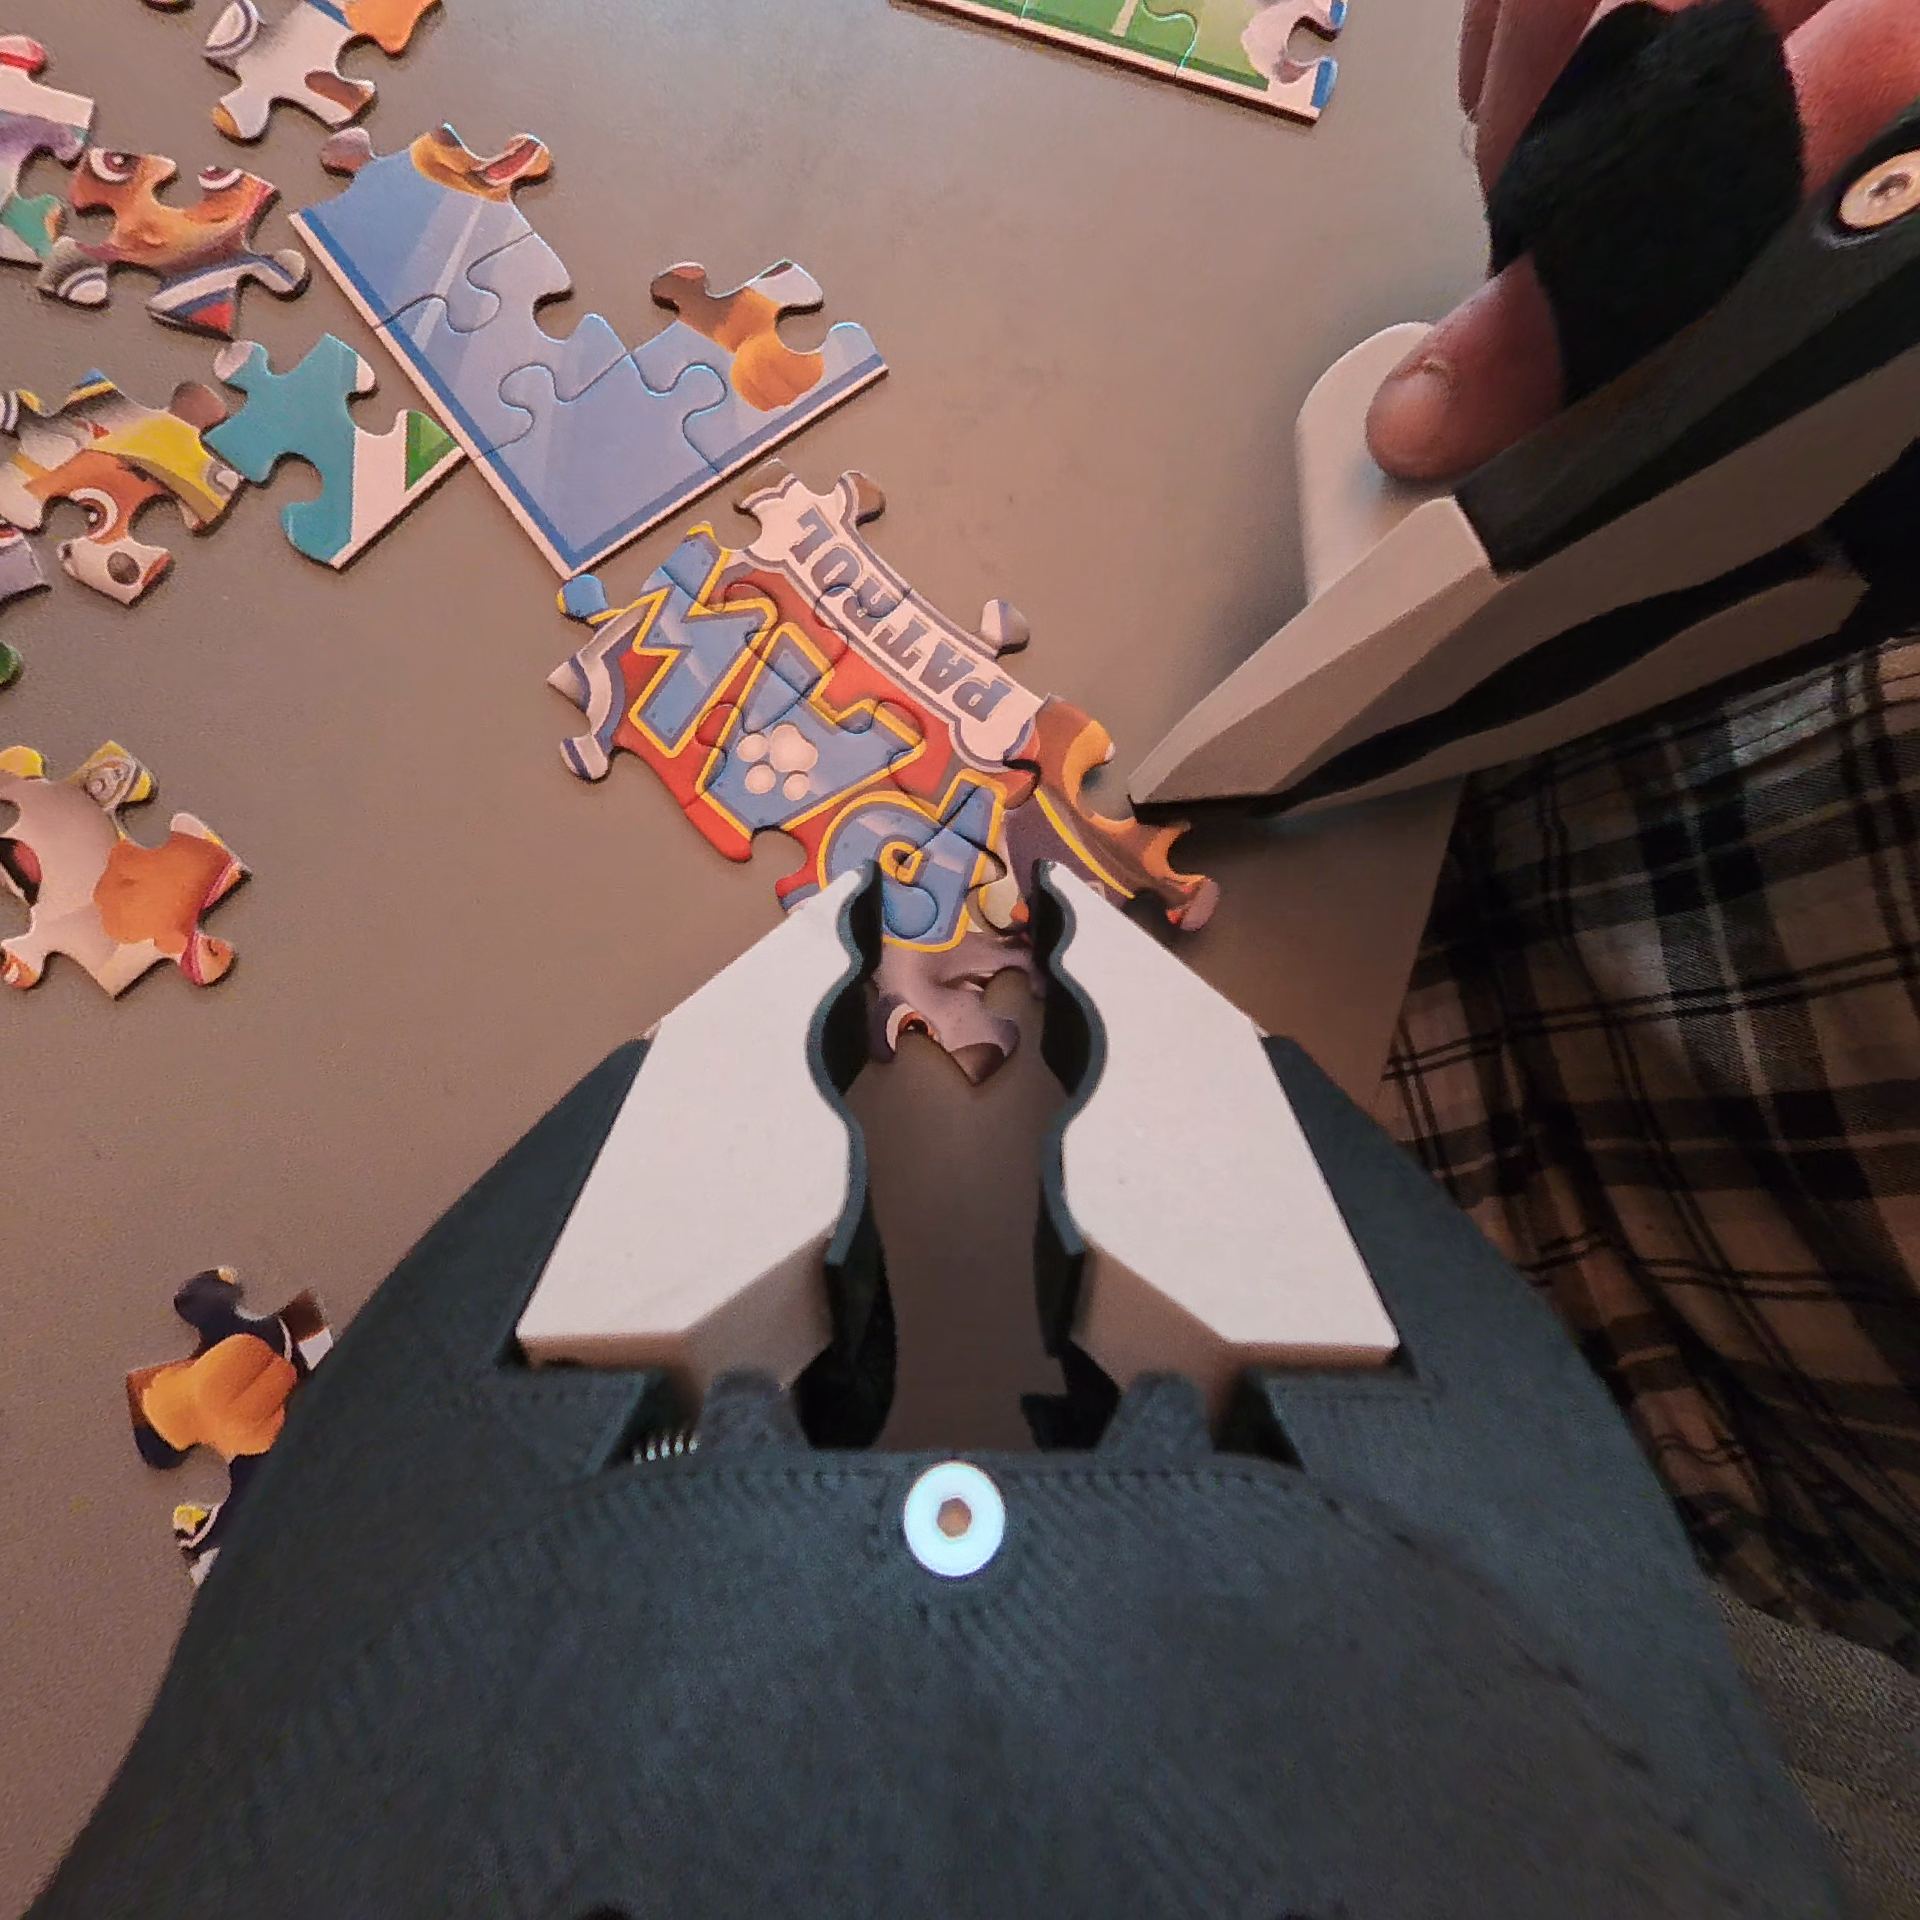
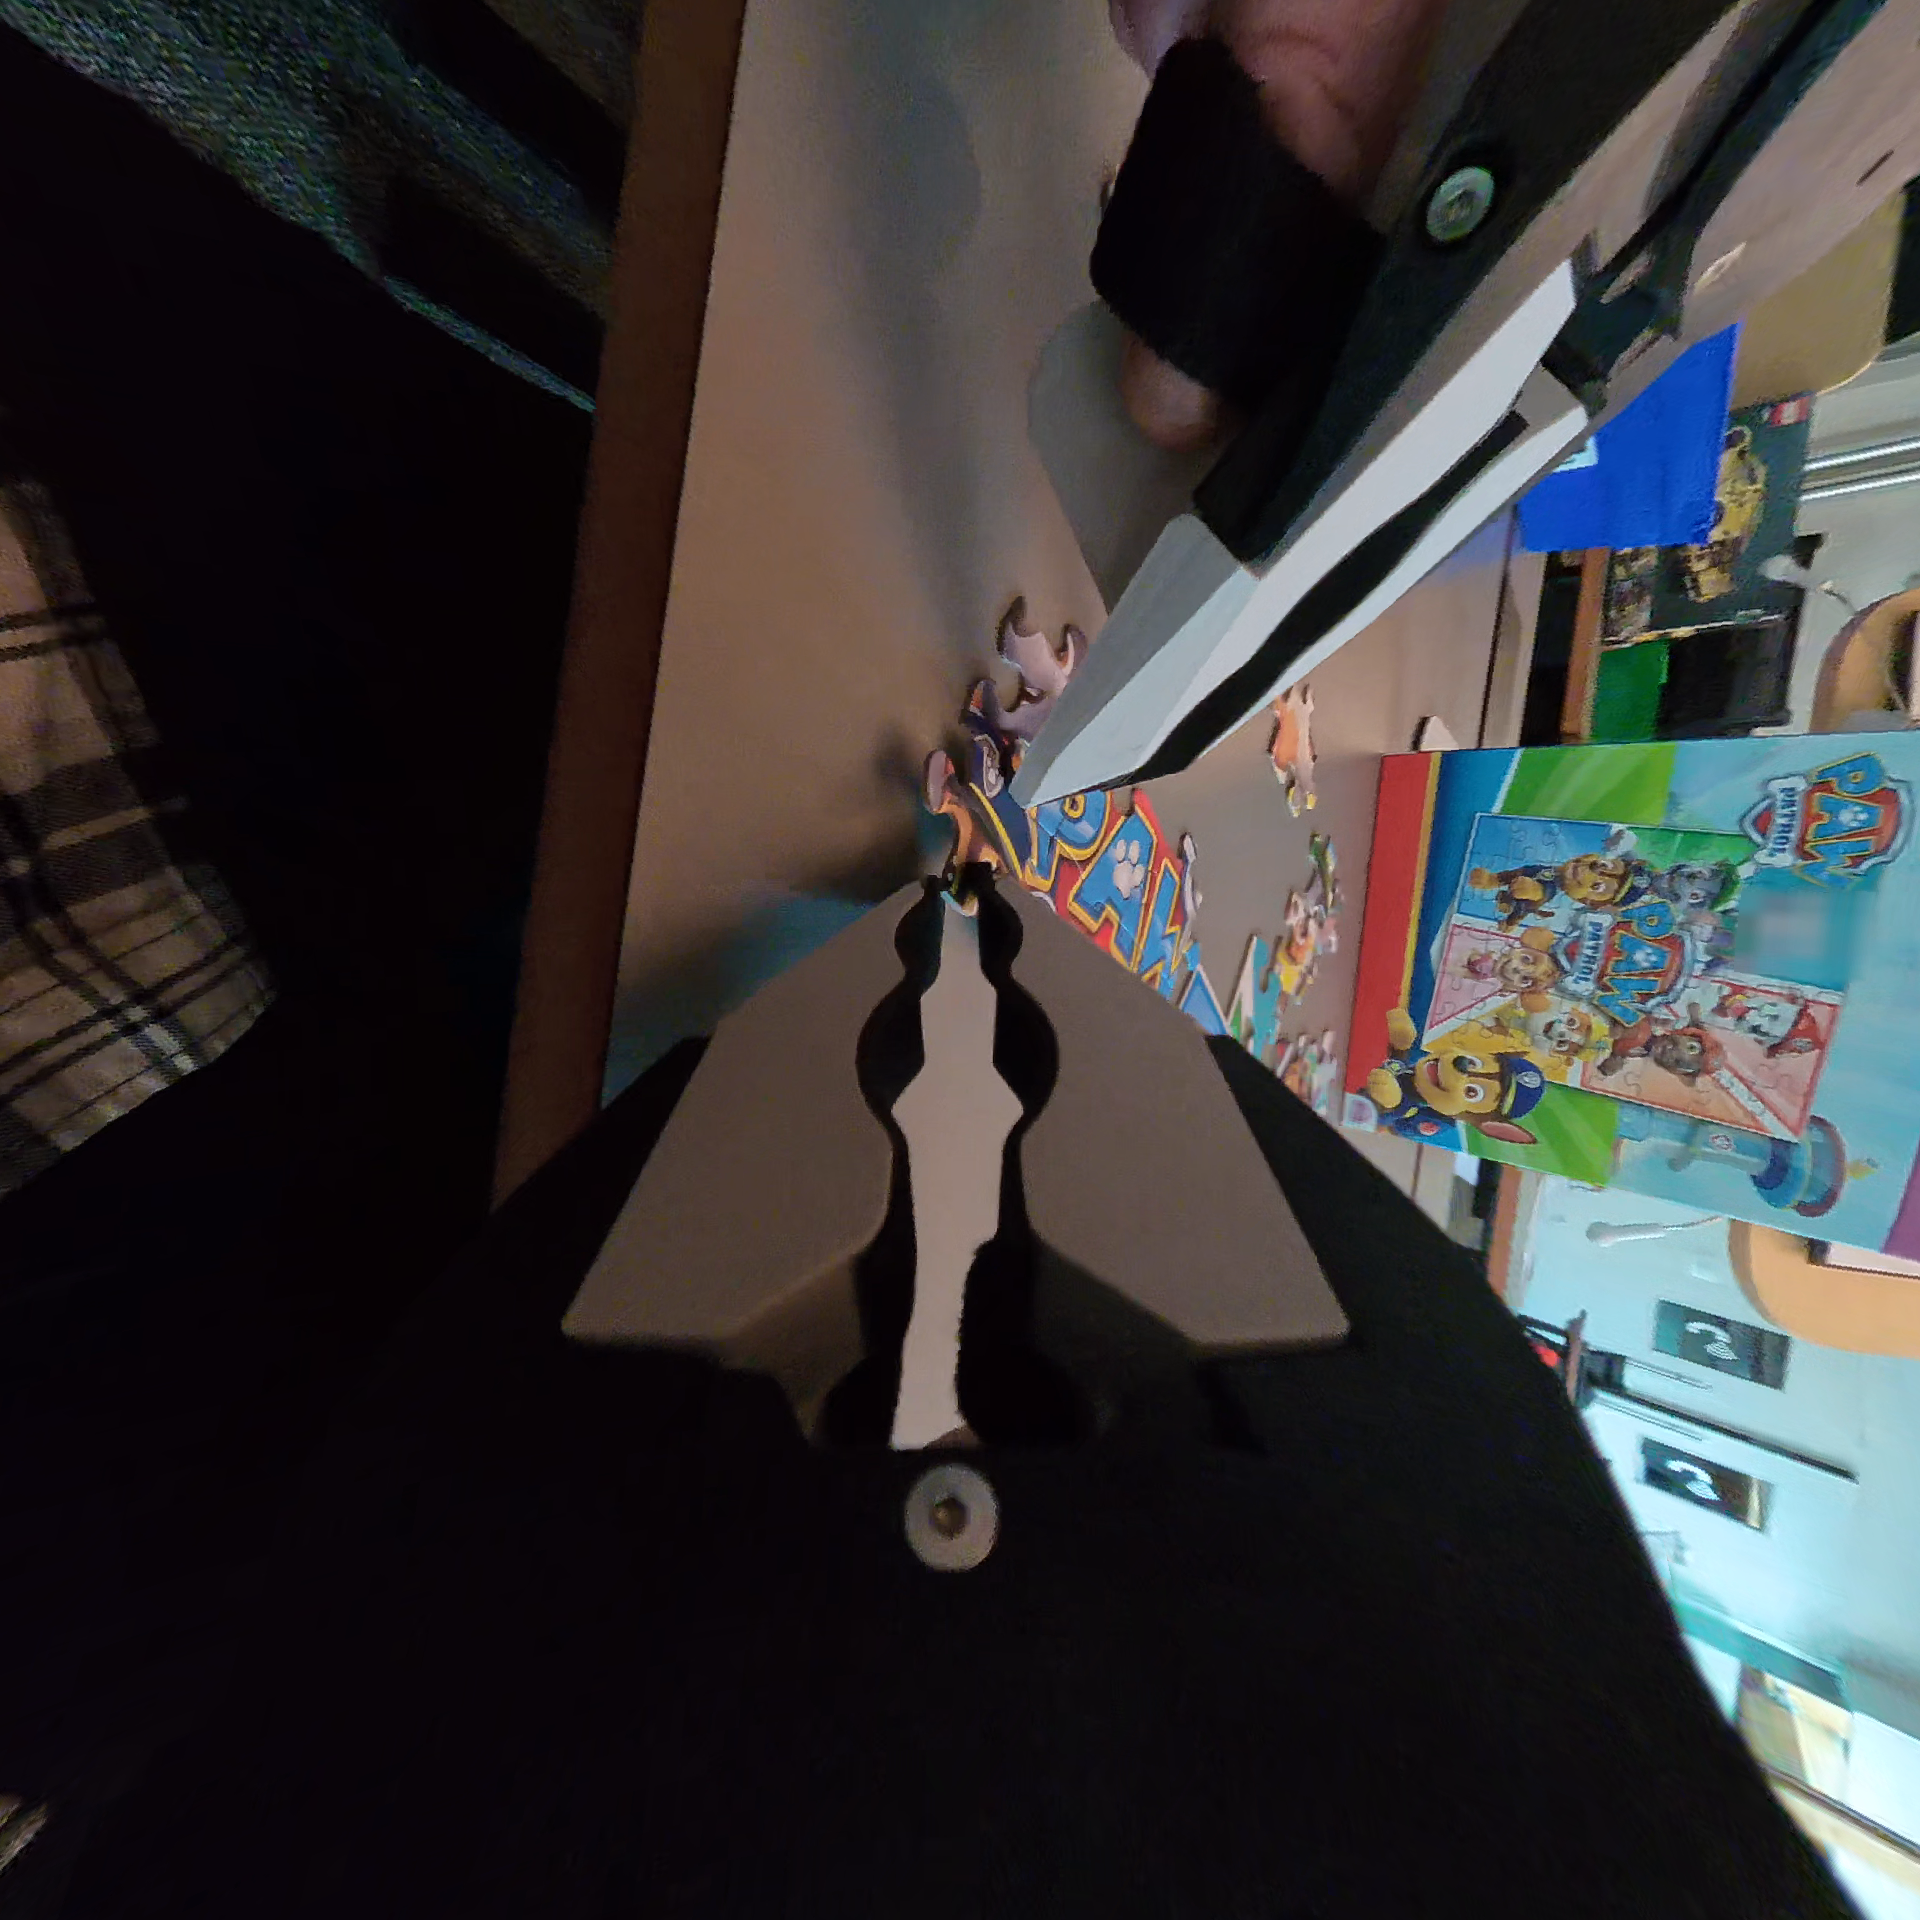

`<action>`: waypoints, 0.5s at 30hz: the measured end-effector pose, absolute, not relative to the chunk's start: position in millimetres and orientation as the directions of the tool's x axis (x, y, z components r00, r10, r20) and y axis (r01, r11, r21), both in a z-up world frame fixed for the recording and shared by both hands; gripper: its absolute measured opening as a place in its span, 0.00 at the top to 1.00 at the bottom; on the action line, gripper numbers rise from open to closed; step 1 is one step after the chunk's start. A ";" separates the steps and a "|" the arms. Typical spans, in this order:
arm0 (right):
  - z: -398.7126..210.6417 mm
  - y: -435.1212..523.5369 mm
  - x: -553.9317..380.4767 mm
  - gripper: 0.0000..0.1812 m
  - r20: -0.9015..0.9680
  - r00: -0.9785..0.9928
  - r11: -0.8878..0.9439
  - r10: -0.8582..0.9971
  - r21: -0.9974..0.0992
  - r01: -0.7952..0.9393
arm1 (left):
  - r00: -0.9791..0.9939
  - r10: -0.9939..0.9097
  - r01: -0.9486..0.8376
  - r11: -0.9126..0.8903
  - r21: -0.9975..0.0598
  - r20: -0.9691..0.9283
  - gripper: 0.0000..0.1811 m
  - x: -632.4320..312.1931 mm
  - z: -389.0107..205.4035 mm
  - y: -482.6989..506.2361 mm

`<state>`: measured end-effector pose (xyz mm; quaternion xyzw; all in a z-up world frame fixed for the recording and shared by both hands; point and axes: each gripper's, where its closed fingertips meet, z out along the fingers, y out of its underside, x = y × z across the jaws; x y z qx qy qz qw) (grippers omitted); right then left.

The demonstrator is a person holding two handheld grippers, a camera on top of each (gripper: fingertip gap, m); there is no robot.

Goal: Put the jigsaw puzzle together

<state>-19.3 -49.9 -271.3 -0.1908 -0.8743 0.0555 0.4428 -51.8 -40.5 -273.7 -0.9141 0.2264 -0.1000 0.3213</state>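
Observation:
A joined cluster of logo pieces [image 1: 810,727] lies on the brown table [image 1: 1039,260] and also shows in the right wrist view [image 2: 1112,883]. My left gripper [image 1: 954,883] is open, with its tips set down over the cluster's near end, above a purple piece [image 1: 956,1013]. It enters the right wrist view from the upper right [image 2: 1029,792]. My right gripper [image 2: 961,883] is shut on the edge of an orange and purple piece [image 1: 1101,821] at the cluster's right end. In the left wrist view its tip [image 1: 1138,798] touches that piece.
A joined blue corner section [image 1: 582,395] lies just beyond the cluster. Several loose pieces [image 1: 114,873] are scattered to the left, and a finished border strip [image 1: 1143,42] lies at the far edge. The puzzle box [image 2: 1621,956] stands behind. The table edge [image 2: 582,727] and a person's plaid clothing [image 1: 1662,935] are close.

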 end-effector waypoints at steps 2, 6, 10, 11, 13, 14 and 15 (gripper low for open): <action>-271.9 -50.7 -19.4 0.97 0.733 -0.552 0.915 0.397 -0.273 0.296 | 0.877 -0.479 -0.347 -0.694 -0.631 0.044 0.86 -52.3 -274.0 -40.6; -271.3 -53.2 -18.5 0.96 0.682 -0.583 0.895 0.442 -0.298 0.331 | 0.879 -0.476 -0.354 -0.697 -0.624 0.034 0.90 -55.9 -274.9 -39.7; -267.3 -48.0 -16.5 0.92 0.648 -0.585 0.871 0.487 -0.317 0.374 | 0.877 -0.480 -0.373 -0.700 -0.609 0.014 0.91 -56.6 -275.1 -39.7; -269.3 -44.8 -16.5 0.93 0.641 -0.589 0.868 0.492 -0.309 0.389 | 0.877 -0.480 -0.372 -0.701 -0.609 0.017 0.91 -56.7 -275.0 -39.9; -272.3 -40.4 -18.0 0.97 0.651 -0.593 0.876 0.474 -0.281 0.392 | 0.877 -0.480 -0.368 -0.704 -0.607 0.024 0.89 -56.8 -274.5 -41.3; -272.9 -39.1 -18.5 0.97 0.652 -0.591 0.875 0.474 -0.276 0.397 | 0.879 -0.476 -0.363 -0.702 -0.612 0.024 0.88 -57.1 -273.7 -41.2; -273.4 -38.9 -18.2 0.98 0.644 -0.593 0.870 0.483 -0.279 0.406 | 0.877 -0.479 -0.358 -0.696 -0.622 0.031 0.88 -55.0 -272.4 -41.6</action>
